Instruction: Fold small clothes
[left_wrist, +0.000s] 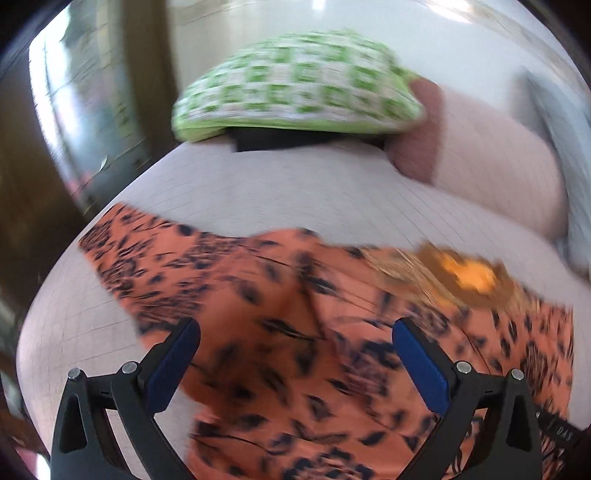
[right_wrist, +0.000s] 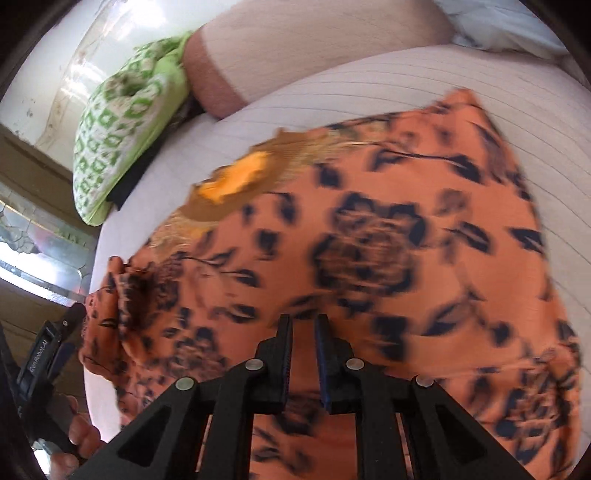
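Orange floral garment lies spread across the pale striped bedsheet, its embroidered neckline toward the green-checked pillow. Right gripper looks pinched on a fold of the cloth, its jaws nearly together with fabric between them. Left gripper hangs over the garment with jaws spread wide, gripping nothing. Both views are blurred. To fold well, I judge the left should take a matching edge before any lift, so both corners rise level and the crease runs straight.
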